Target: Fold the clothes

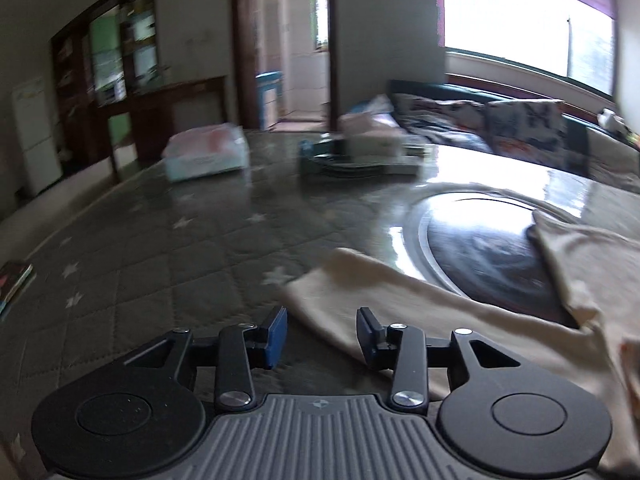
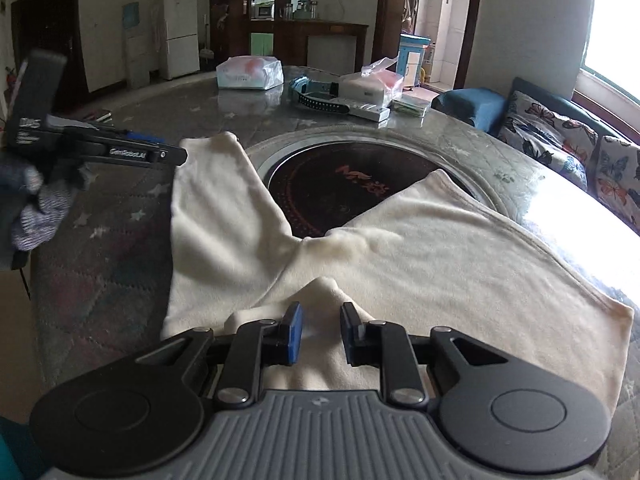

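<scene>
- Right gripper [image 2: 320, 330]: I see its blue-padded fingers spread, low over a raised ridge of the cream trousers [image 2: 420, 256], nothing pinched.
- Left gripper [image 1: 322, 334]: fingers spread and empty, above the edge of one trouser leg [image 1: 360, 292]; from the right wrist view it hangs over the bench's left side, held in a gloved hand [image 2: 38, 208].
- Trousers: spread flat on the bench [image 2: 120, 264], legs splayed in a V, both overlapping the round black hob [image 2: 352, 188].
- Far bench edge: a plastic-wrapped pack [image 2: 250, 72], a dark belt [image 2: 320, 98] and white boxes [image 2: 366, 88], well apart from the garment.
- Beyond the bench: a sofa with butterfly cushions [image 2: 548, 128].
</scene>
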